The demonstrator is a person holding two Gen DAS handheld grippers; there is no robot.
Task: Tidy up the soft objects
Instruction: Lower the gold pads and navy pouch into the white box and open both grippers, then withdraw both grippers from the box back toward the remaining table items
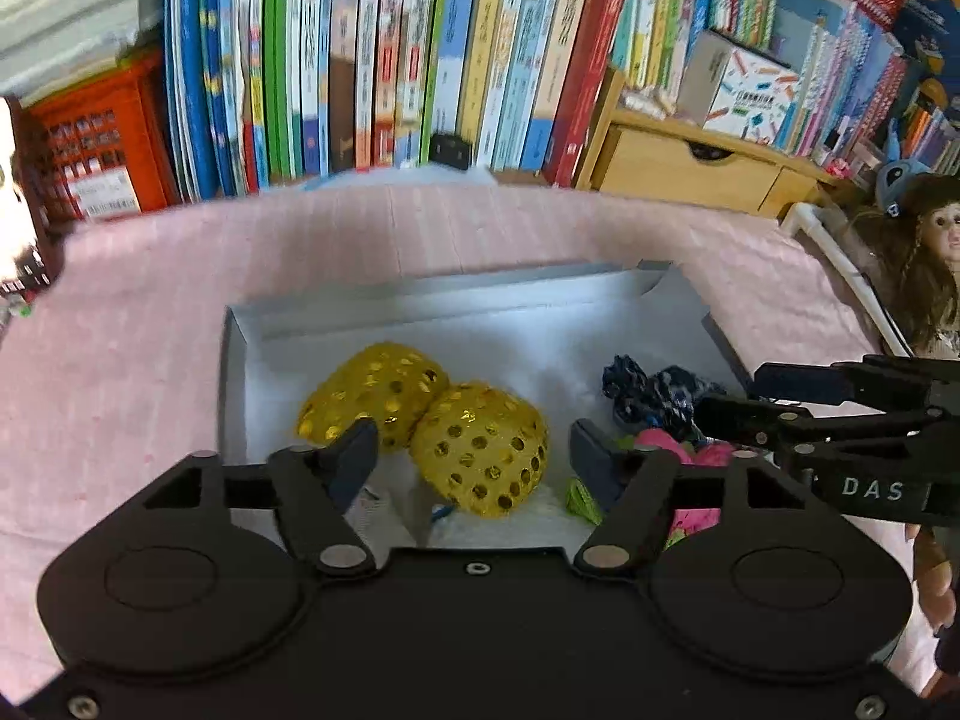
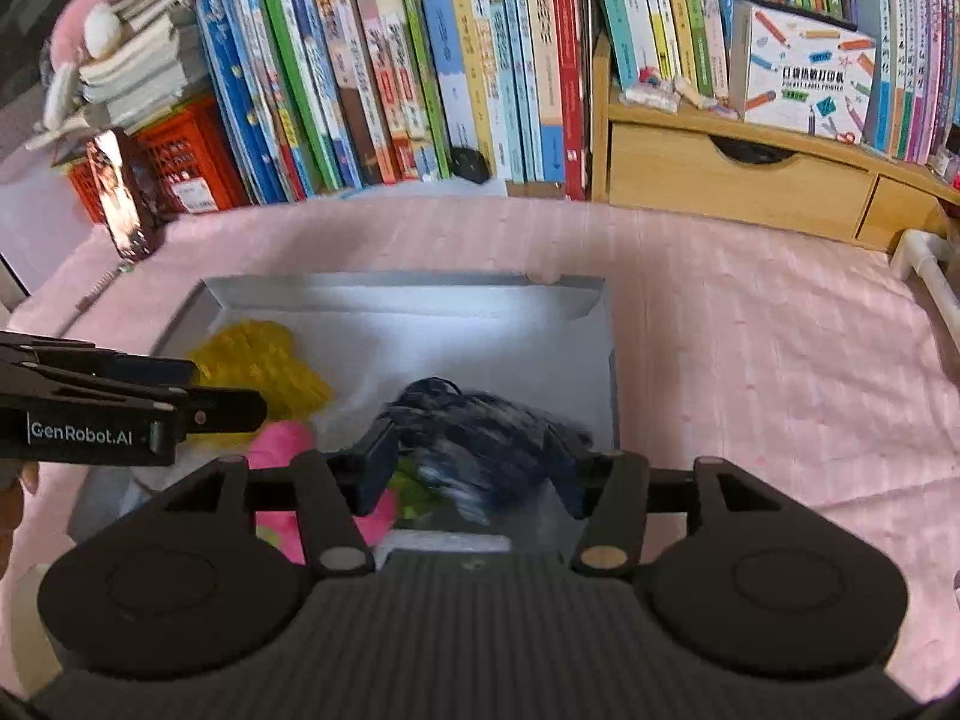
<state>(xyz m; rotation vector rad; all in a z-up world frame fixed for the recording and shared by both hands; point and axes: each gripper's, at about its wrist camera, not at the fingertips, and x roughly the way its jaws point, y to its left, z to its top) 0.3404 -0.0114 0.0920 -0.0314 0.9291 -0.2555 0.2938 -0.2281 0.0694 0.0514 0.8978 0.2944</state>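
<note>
A shallow white box [image 1: 420, 294] [image 2: 390, 291] lies on a pink cloth. Two yellow sequined soft pieces [image 1: 372, 390] [image 2: 258, 360] rest side by side in its left half. My left gripper [image 1: 474, 450] hovers open over the nearer one, its pads clear of it. In the right half lies a dark blue fabric bundle [image 1: 654, 396] [image 2: 480, 426], blurred in the right wrist view. My right gripper [image 2: 480, 462] stands open around it without pressing on it. A pink soft piece [image 1: 660, 444] [image 2: 282, 438] and a green one [image 1: 582, 498] [image 2: 414, 489] lie between them.
A row of upright books [image 1: 420, 60] [image 2: 390, 72] stands behind the cloth. A wooden drawer unit [image 1: 678, 168] [image 2: 738, 180] is at the back right, a red crate [image 1: 96, 150] [image 2: 180, 156] at the back left. A doll [image 1: 924, 252] and a white pipe [image 1: 840, 246] flank the right edge.
</note>
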